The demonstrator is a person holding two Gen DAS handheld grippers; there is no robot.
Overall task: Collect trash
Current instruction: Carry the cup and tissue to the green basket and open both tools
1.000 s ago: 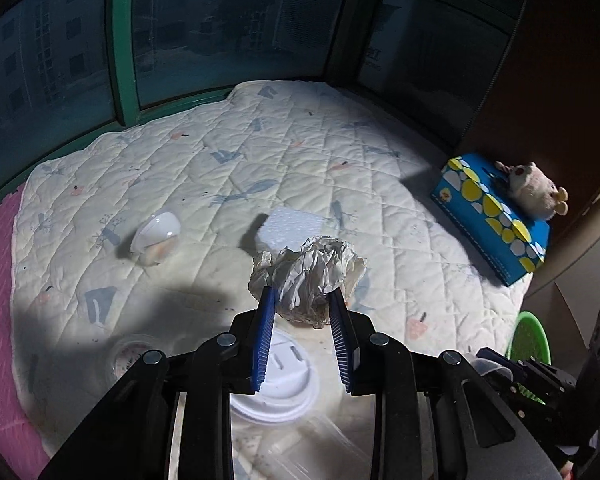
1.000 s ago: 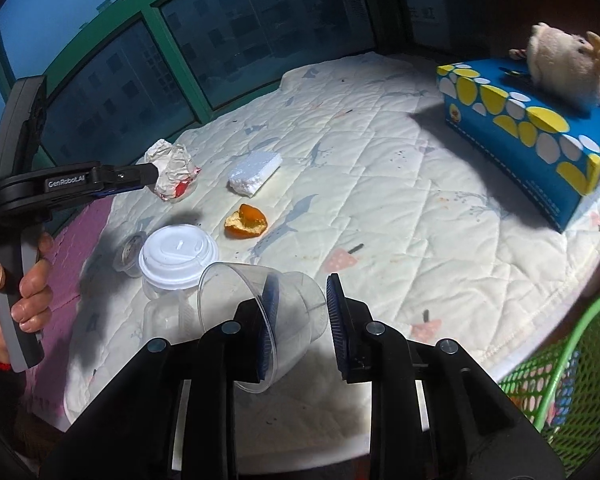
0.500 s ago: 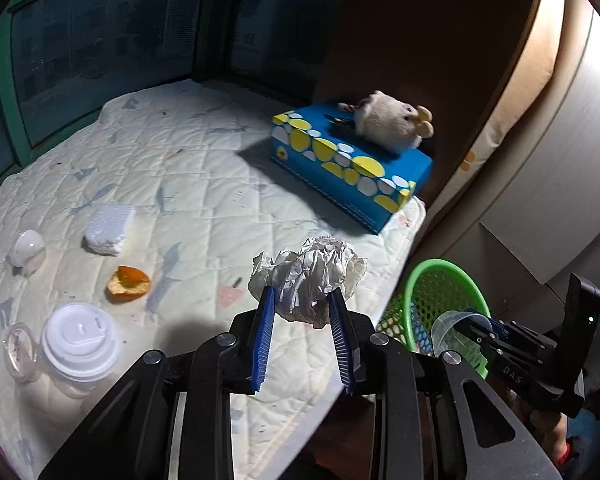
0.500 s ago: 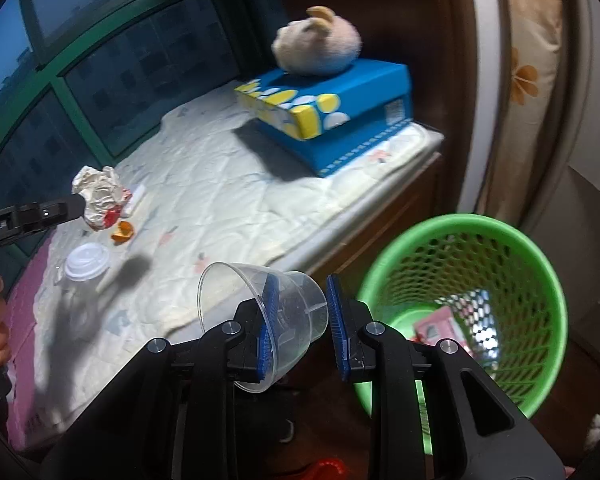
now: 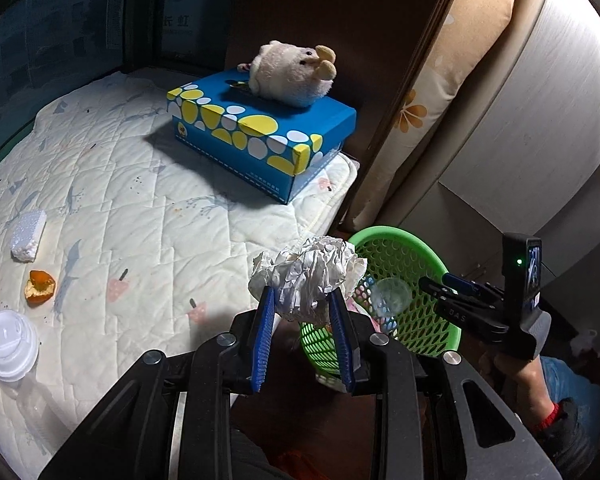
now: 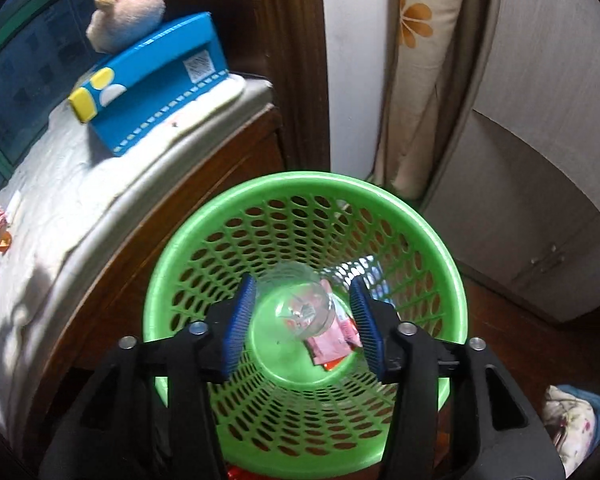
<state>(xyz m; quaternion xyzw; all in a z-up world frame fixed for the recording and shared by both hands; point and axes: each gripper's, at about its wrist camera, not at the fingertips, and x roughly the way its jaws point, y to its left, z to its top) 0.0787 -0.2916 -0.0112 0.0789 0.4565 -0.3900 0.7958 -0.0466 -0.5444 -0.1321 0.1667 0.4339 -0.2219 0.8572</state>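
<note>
1. Since half a second ago we have swung both grippers from the bed toward the green basket (image 6: 440,248); the clear plastic cup (image 6: 306,308) has left our right gripper (image 6: 304,320) and now sits inside the basket
2. Our right gripper hangs over the basket mouth with its jaws spread wide and nothing between them; the cup is below them, over a pink wrapper (image 6: 332,346) on the basket floor
3. Our left gripper (image 5: 302,334) is clamped on the crumpled paper ball (image 5: 308,276), held up near the basket's rim (image 5: 384,234), beside the bed edge
4. On the quilted bed (image 5: 140,208) we see an orange peel (image 5: 39,286), a white foam block (image 5: 28,236) and a white cup lid (image 5: 10,344); a plush toy (image 5: 296,74) lies on the blue box (image 5: 260,136)
</note>
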